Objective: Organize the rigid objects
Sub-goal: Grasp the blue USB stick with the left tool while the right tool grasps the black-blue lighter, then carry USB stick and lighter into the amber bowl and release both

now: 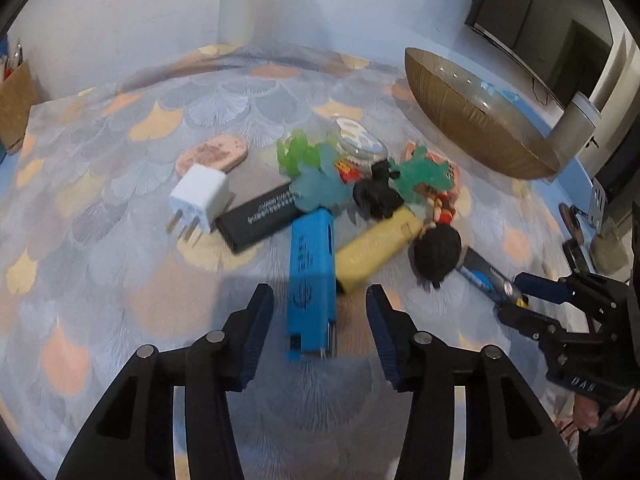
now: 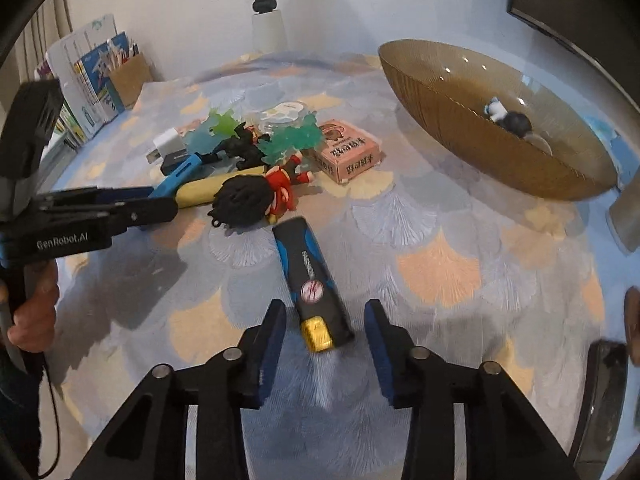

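Altogether the clutter counts out, left to right in the left wrist view, as one pink oval tag (image 1: 211, 153) at about 11 o'clock, one white plug adapter (image 1: 199, 196), one black flat bar (image 1: 260, 217), one blue case (image 1: 311, 284) near centre, one yellow tube (image 1: 376, 250), two translucent green plastic pieces (image 1: 298, 154), one black figurine (image 1: 376, 196) and one dark-haired doll (image 1: 437, 252) at 3 o'clock. The right wrist view adds one pink box (image 2: 349, 151) at 12 o'clock and one black-and-blue flash drive (image 2: 314, 284).

One brown bowl (image 2: 472, 92) sits at 2 o'clock, holding a small black-and-white figure (image 2: 507, 117).

The left gripper (image 1: 320, 304) is spread wide, its fingers either side of the blue case's near end, not touching it. The right gripper (image 2: 325, 318) is likewise spread, straddling the flash drive's yellow end without contact.

Everything lies on a fan-patterned cloth (image 2: 436, 264) in grey, peach and yellow. White walls stand behind, with a cardboard holder (image 2: 128, 74) of papers at 10 o'clock.
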Tool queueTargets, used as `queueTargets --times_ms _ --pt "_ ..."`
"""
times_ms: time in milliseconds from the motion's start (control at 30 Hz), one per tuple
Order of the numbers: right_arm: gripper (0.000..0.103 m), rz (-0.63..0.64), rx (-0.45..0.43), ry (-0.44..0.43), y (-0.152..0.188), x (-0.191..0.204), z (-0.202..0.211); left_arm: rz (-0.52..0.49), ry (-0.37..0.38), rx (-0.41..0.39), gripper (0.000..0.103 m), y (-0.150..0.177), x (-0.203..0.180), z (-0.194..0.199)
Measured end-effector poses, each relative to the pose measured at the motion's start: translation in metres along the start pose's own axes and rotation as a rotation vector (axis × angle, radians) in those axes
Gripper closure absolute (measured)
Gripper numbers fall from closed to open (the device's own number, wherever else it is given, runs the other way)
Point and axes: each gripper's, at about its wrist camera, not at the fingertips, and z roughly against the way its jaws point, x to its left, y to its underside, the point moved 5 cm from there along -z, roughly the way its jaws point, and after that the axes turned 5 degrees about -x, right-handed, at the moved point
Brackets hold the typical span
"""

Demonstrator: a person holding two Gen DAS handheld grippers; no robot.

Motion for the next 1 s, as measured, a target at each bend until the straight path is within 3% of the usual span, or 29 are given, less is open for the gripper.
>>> queueTargets --times_ms 100,167,233,267,367,567,600,667,733,833,1000 --pt "0.064 0.044 -0.003 0.008 -0.008 0.007 -0.007 -0.003 -0.022 -0.016 0.059 -0.007 -0.001 -0.006" --pt "0.076 0.089 -0.008 0.014 -0.011 0.016 -0.009 0.003 0.007 -0.016 0.077 -0.007 -0.005 -0.006" --pt "0.080 0.123 -0.012 0.008 -0.010 0.025 -0.008 -0.009 -0.024 -0.032 0.094 -0.005 -0.007 -0.001" --pt "0.080 0.137 -0.007 -0.011 -0.008 0.030 -0.006 -0.010 -0.049 -0.036 0.094 -0.002 -0.007 0.002" --pt "0.080 0.153 0.002 -0.039 0.001 0.038 0.001 0.018 -0.095 -0.052 0.094 0.010 0.005 0.018" --pt "0.080 0.131 0.019 -0.020 0.012 0.023 0.009 0.102 -0.076 -0.044 0.092 0.035 0.028 0.032" --pt "0.080 0.121 0.019 -0.020 0.012 0.022 0.010 0.120 -0.072 -0.045 0.091 0.036 0.031 0.033" --pt "0.080 0.098 0.024 -0.025 0.013 0.018 0.010 0.132 -0.113 -0.056 0.067 0.037 0.039 0.038" --pt "0.080 0.097 0.021 -0.025 0.014 0.017 0.011 0.147 -0.150 -0.072 0.061 0.038 0.049 0.043" --pt "0.080 0.104 0.017 -0.019 0.015 0.019 0.012 0.174 -0.136 -0.066 0.060 0.039 0.056 0.045" --pt "0.075 0.125 0.004 -0.010 0.012 0.025 0.008 0.129 -0.133 -0.052 0.058 0.033 0.041 0.035"
